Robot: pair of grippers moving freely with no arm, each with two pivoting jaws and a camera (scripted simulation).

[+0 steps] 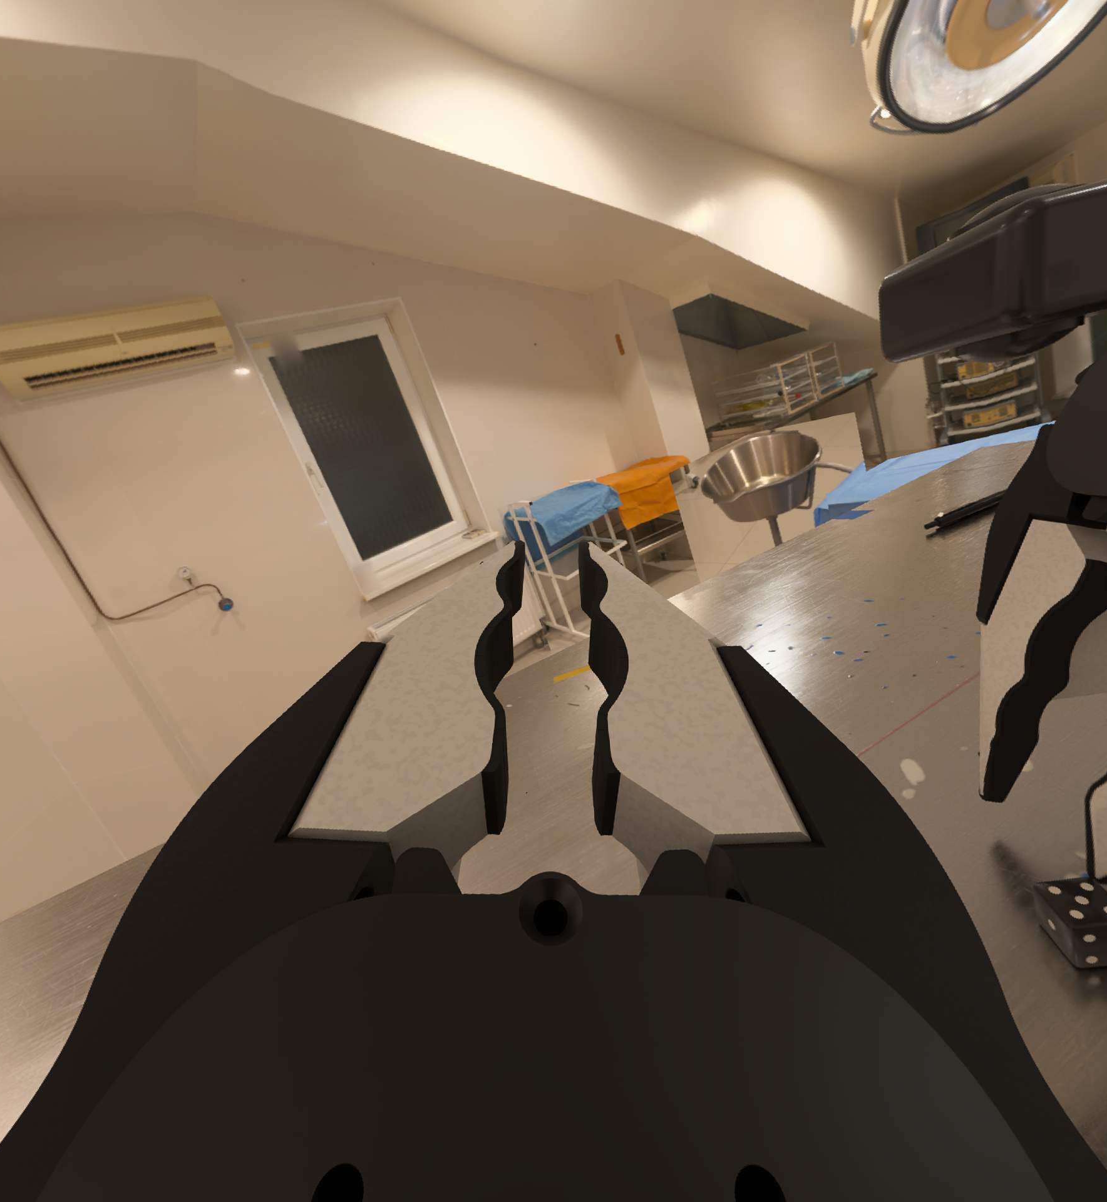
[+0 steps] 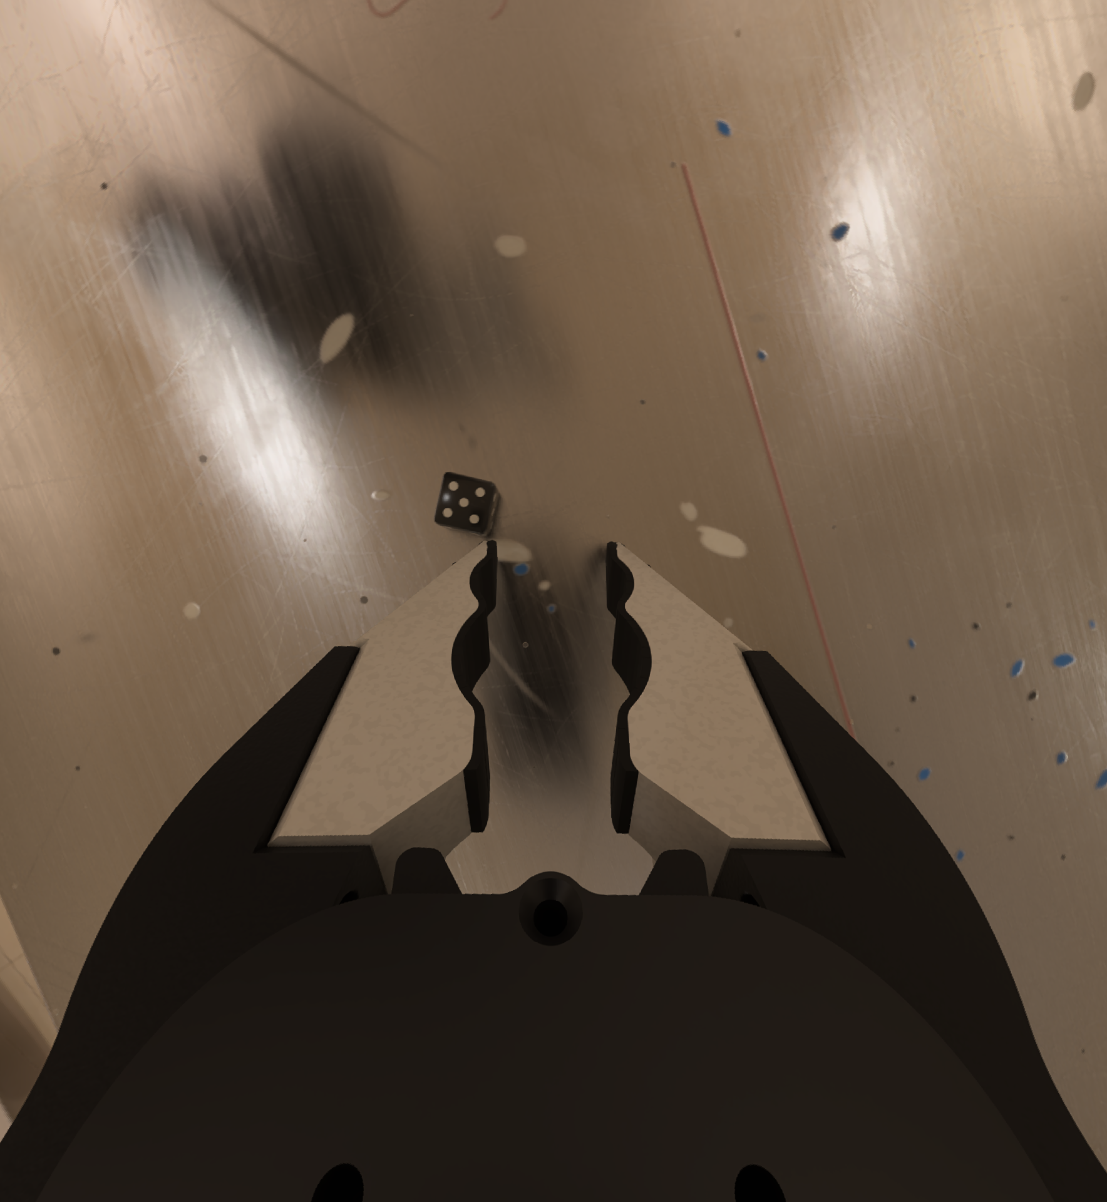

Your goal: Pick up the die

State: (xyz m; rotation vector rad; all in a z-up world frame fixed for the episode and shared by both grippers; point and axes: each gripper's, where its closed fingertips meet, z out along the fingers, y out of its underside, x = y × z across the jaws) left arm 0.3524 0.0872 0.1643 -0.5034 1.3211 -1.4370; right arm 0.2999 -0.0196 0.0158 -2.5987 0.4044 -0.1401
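Note:
A small black die (image 2: 465, 507) with white pips lies on the brushed metal table (image 2: 863, 455), just beyond and a little left of my right gripper's left fingertip. My right gripper (image 2: 551, 549) points down at the table, open and empty, above the die. In the left wrist view the die (image 1: 1087, 930) sits at the lower right on the table, with the right gripper (image 1: 1026, 767) hanging above it, jaws apart. My left gripper (image 1: 551, 553) is open with a narrow gap, empty, and points away across the room, left of the die.
Blue and white paint flecks (image 2: 1019, 667) and a thin red line (image 2: 765, 442) mark the tabletop. A black pen-like rod (image 1: 967, 510) and a blue cloth (image 1: 876, 481) lie at the table's far end. A steel bowl (image 1: 759, 471) stands beyond the table edge.

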